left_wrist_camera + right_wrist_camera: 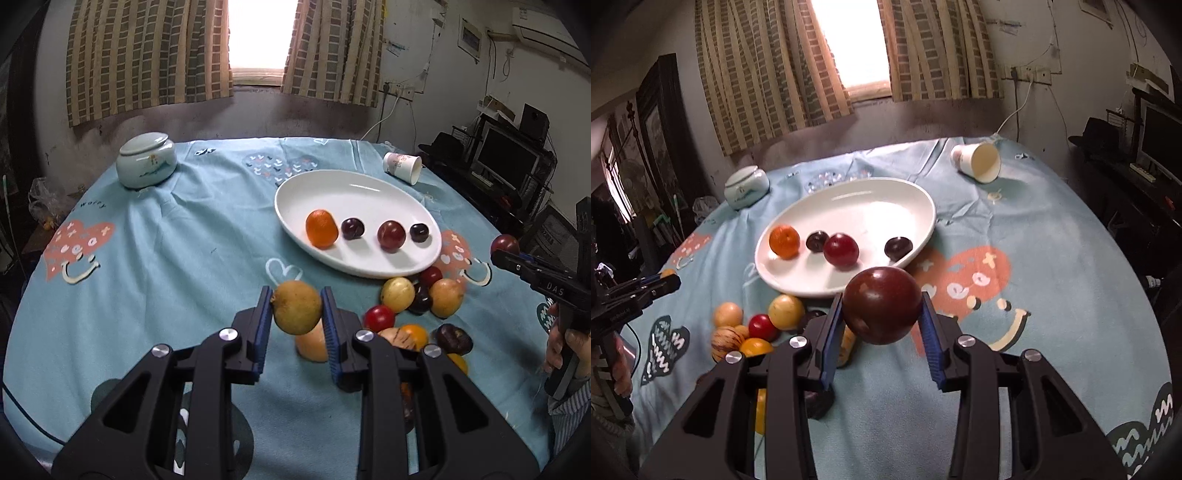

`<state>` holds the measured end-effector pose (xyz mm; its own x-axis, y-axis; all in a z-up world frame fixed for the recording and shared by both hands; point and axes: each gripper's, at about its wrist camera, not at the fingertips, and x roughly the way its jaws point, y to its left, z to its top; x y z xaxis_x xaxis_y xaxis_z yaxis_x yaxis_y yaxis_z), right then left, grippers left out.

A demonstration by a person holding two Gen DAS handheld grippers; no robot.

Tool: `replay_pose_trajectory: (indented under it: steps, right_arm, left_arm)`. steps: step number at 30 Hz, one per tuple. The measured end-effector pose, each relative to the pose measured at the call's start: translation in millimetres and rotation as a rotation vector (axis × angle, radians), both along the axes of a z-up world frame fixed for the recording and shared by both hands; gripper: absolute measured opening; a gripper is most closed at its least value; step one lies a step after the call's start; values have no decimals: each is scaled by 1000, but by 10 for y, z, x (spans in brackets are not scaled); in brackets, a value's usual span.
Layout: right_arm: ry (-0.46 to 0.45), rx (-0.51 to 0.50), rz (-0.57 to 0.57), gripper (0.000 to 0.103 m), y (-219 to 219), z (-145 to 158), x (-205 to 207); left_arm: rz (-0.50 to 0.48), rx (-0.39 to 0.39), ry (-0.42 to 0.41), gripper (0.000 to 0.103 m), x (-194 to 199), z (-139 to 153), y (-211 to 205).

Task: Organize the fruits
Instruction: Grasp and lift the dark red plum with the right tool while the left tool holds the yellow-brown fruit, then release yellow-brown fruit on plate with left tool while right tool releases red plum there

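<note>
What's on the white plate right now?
The white plate holds four fruits in a rough row: an orange, a small dark plum, a larger red plum and another dark plum. The rest is bare; nothing looks hidden.

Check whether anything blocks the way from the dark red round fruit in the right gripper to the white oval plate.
Nothing visible does. The dark red round fruit hangs clamped in the right gripper just short of the white oval plate's near rim; the plate's right and far parts lie bare.

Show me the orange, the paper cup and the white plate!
orange [322, 233], left wrist view, middle of its peel
paper cup [977, 161], right wrist view, its open mouth
white plate [354, 192], left wrist view, bare far part
</note>
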<state>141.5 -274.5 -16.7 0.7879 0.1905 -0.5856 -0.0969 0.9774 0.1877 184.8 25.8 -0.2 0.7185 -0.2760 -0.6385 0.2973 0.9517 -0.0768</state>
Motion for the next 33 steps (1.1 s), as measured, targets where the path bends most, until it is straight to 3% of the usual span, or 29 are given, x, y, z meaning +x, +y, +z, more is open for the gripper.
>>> replay_pose_trajectory:
  steps: [4,6,18,25,26,28,30,33]
  right_arm:
    - [-75,-25,13,39,78,421,137]
    - [-88,-38,28,39,154,489,296]
    - [48,-27,83,39,398,-82,1488]
    - [95,-77,109,40,486,-287,1748]
    - [98,-85,107,40,490,-309,1757]
    - [103,-99,104,41,487,-334,1768]
    - [108,-112,99,42,487,-360,1771]
    - [99,-118,92,59,483,-368,1757]
  left_arm:
    - [-22,26,-29,26,275,237,-301]
    - [-23,24,-30,26,457,263,-428]
    - [26,-31,106,27,1672,-307,-656]
    - [28,-21,124,29,1832,-549,-708]
    - [29,-25,121,31,1831,-546,-698]
    - [32,-43,112,46,1822,-521,-666]
    - [28,-42,113,48,1821,-515,-659]
    - [24,-53,115,49,1818,-517,-646]
